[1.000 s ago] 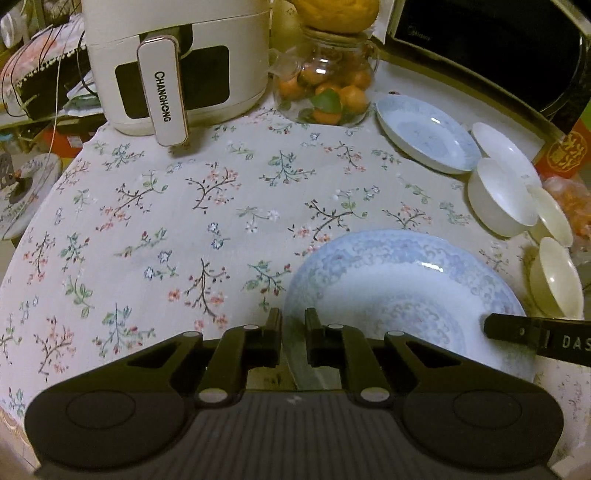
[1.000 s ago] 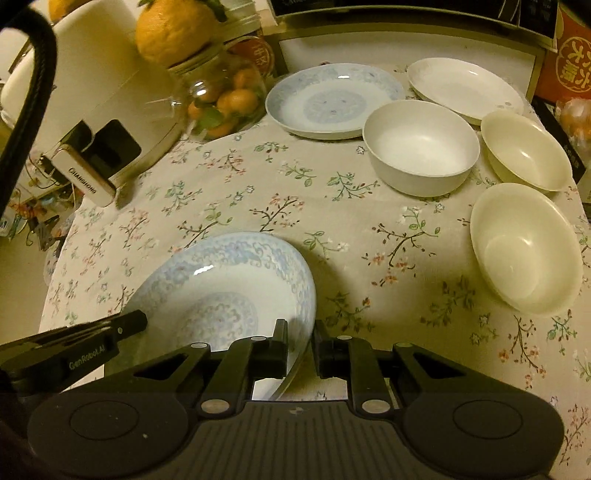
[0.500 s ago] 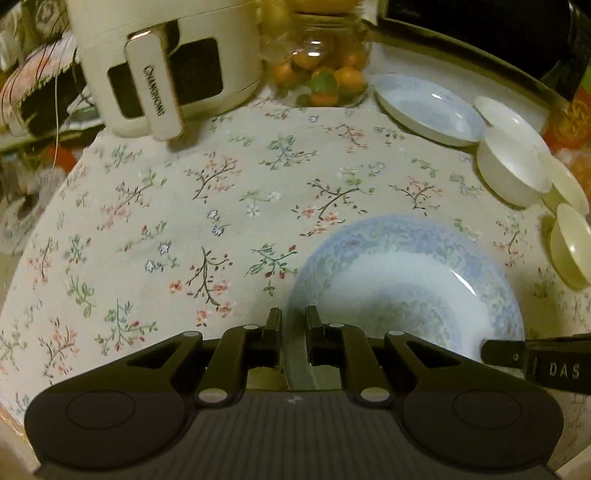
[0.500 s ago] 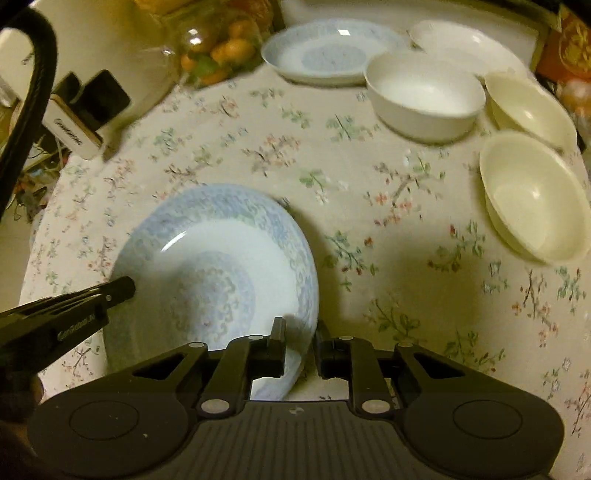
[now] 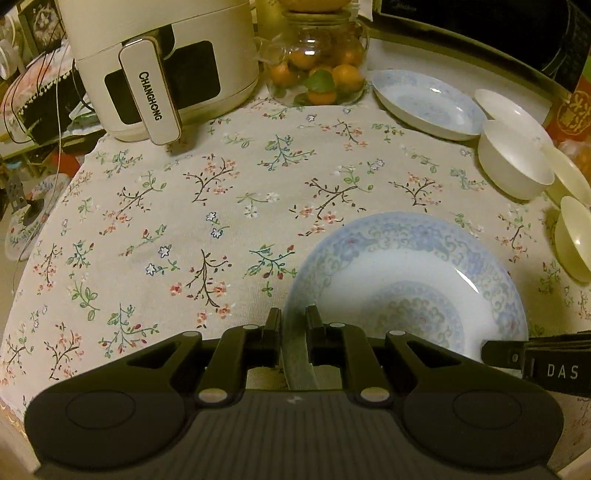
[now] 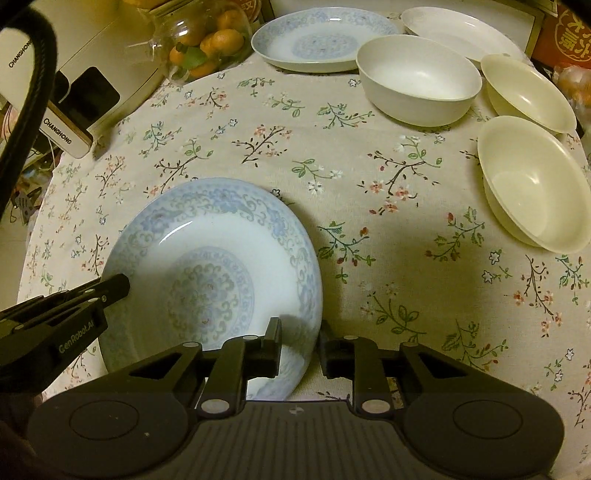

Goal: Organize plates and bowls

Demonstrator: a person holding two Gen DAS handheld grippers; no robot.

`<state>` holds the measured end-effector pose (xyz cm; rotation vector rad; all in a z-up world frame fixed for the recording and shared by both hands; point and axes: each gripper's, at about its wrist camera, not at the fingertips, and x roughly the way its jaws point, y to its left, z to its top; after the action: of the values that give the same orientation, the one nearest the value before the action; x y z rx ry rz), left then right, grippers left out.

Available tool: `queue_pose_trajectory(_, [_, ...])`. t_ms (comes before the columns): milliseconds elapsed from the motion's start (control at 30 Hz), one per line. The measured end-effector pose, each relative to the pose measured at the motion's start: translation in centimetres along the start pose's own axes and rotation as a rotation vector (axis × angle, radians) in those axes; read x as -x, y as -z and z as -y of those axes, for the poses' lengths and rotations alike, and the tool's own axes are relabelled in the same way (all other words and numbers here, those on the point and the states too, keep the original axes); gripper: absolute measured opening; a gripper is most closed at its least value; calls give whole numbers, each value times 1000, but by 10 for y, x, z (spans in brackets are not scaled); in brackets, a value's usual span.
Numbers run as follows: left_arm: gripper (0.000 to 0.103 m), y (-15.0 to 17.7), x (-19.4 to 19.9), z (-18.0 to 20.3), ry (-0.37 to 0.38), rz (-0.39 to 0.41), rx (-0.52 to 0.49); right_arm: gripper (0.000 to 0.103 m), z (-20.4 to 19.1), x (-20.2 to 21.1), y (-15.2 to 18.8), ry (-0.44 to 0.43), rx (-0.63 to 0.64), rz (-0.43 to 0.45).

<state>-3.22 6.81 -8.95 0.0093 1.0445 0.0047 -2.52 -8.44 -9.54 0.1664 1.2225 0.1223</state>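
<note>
A large blue-patterned plate (image 5: 406, 288) (image 6: 207, 266) sits at the near side of the floral tablecloth (image 5: 221, 206). My left gripper (image 5: 293, 325) is shut on its left rim. My right gripper (image 6: 299, 339) straddles its right rim with the jaws slightly parted, no longer pinching it. A second blue-patterned plate (image 6: 321, 40) (image 5: 424, 99), a white plate (image 6: 461, 33), a white bowl (image 6: 417, 77) (image 5: 513, 158) and two cream bowls (image 6: 524, 92) (image 6: 532, 181) stand at the far right.
A white CHANGHONG appliance (image 5: 162, 62) stands at the back left. A glass jar of oranges (image 5: 321, 62) is beside it. A dark appliance (image 5: 480, 33) lines the back edge. The table edge drops off at the left.
Both grippers and the large plate came down toward the table. The right gripper's jaws have parted a little around the rim.
</note>
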Motion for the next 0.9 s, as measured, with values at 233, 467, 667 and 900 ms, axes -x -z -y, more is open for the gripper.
queue_pose_trajectory(233, [12,-3,-1,0,-4,-11,-5,21,2,1,-1,1,7,-7])
queue_pose_trajectory(467, [12,-4,1,2,-25,2,-36,21,5,6,-2,37,9,13])
queue_pose_trajectory(667, [12,-8,7,6,-62,33,-60,21,6,12,-4,50,16,35])
queue_pose_trajectory(900, [14,-14,17,15,-98,81,-93,25,6,21,-9,36,29,64])
